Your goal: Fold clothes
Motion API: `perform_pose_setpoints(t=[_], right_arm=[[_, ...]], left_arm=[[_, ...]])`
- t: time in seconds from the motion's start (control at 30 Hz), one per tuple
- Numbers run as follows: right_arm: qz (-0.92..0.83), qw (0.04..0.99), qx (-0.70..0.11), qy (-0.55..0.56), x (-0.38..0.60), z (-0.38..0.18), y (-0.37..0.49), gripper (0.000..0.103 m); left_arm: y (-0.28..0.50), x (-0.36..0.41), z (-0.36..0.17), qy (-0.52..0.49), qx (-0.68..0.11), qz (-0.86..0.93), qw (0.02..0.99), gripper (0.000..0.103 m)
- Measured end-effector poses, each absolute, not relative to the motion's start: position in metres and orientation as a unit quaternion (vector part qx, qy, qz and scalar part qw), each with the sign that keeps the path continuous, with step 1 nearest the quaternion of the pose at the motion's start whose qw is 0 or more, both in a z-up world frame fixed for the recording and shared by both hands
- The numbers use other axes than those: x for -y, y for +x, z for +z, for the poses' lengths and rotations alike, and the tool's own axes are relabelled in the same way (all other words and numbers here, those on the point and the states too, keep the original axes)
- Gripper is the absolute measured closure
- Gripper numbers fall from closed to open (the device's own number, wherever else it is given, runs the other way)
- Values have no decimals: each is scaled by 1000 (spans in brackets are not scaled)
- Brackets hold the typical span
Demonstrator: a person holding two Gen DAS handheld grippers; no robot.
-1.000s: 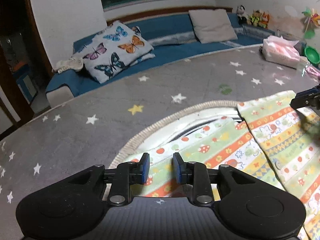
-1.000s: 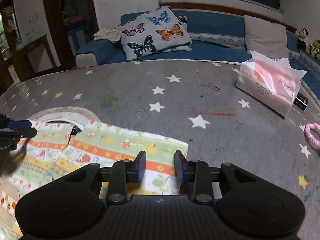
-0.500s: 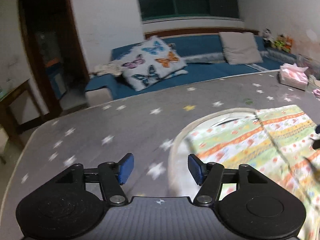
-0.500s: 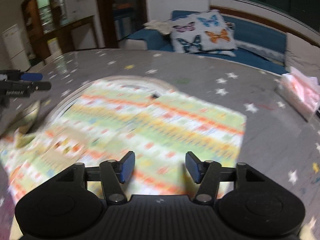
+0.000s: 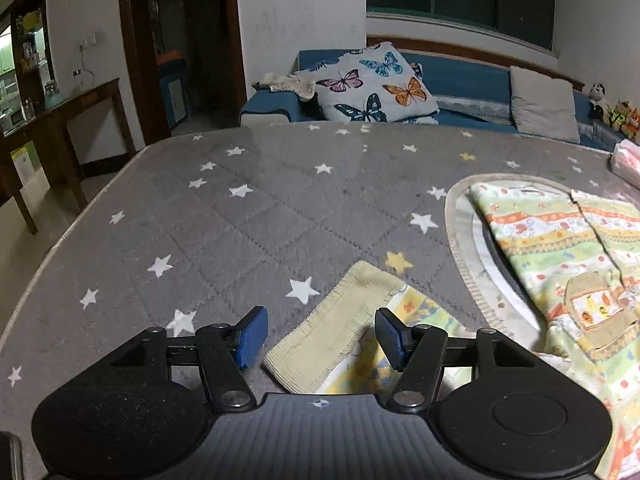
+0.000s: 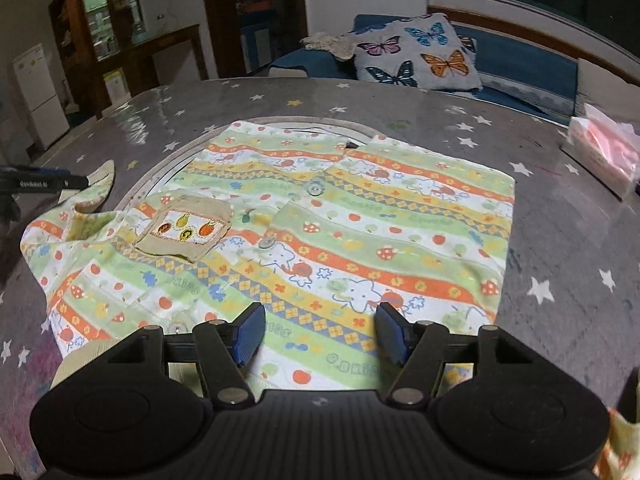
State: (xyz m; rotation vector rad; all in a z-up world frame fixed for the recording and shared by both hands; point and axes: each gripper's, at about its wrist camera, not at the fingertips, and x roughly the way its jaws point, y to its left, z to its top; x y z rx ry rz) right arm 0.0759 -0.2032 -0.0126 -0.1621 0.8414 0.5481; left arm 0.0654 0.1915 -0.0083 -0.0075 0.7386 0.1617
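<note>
- Table point(image 6: 560, 248): grey covering printed with white and yellow stars, filling most of both wrist views. A round woven-edged mat point(image 5: 460, 240) lies on it, partly covered.
- Sofa point(image 5: 460, 76): blue, behind the table, carrying a butterfly-print cushion point(image 5: 376, 88) and a plain grey cushion point(image 5: 540, 104).
- Garment point(image 6: 320, 240): a child's striped top in green, orange and yellow bands with small printed figures. It lies spread flat on the table over the round mat, front up, two buttons showing down the middle. A beige-trimmed pocket point(image 6: 186, 232) sits on its chest.
- Sleeve cuff point(image 5: 340, 328): ribbed, pale yellow, lying flat on the table covering, extended away from the garment body.
- Tissue pack point(image 6: 604, 152): pink and white, near the table's far right edge, well apart from the garment.
- Left gripper point(image 5: 320, 336): jaws well apart, pads clear of cloth. The sleeve cuff lies beneath and between them, ungripped.
- Right gripper point(image 6: 320, 332): jaws opening, nothing clamped. It hovers over the garment's near edge, striped fabric visible in the gap.
</note>
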Motion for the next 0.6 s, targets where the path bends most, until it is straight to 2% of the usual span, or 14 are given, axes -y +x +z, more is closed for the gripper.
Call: perform_pose_setpoints(t=[0.07,0.13,0.27,0.4,0.53,0.6], right_arm=[[258,875,-403,-73,205,-13,75,40],[253,877,-403,-70,207,-13,74,40],[247,879,-402,-66,210,-13,71,40],[239,882,-401,-63,214,-12,68,40],[230,885,-400,-60,219,-13,66,39],[224,887,-400,-59,220,-14,65,39]], left_arm=[[69,-190,-13,-2,-366,73,928,42],[69,-190,-13,-6,-361,67,930,52],[66,-187,-13,7,-347,84,934,90],[50,-190,-11,25,-331,153,931,93],[36,-211,-14,-4,-331,190,924,92],[34,-214,-16,1,-329,191,925,86]])
